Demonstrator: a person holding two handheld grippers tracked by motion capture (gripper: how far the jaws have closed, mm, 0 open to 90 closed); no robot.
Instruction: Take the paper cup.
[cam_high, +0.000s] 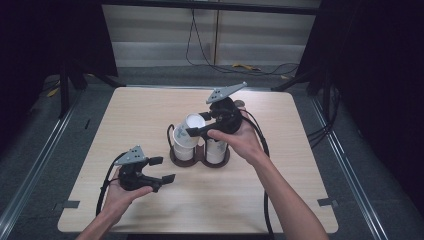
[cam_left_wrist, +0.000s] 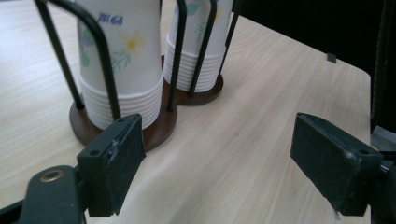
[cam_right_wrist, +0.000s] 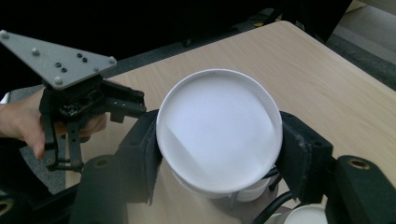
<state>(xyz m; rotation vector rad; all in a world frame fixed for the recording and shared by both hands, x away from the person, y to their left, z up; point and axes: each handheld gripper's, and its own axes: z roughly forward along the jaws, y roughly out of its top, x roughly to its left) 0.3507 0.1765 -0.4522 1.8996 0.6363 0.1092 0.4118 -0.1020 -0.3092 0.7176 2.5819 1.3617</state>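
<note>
Right tool (cam_high: 197, 131), frame centre, clamps a white paper cup (cam_high: 188, 131) tilted above the left stack in the dark holder (cam_high: 199, 159). Left tool (cam_high: 162, 170), lower left, gapes wide, empty, just above the bench (cam_high: 280, 195).

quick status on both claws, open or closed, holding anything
Left claw: open, nothing between its jaws, near the cup holder.
Right claw: shut on a paper cup, gripped by its sides above the holder.
</note>
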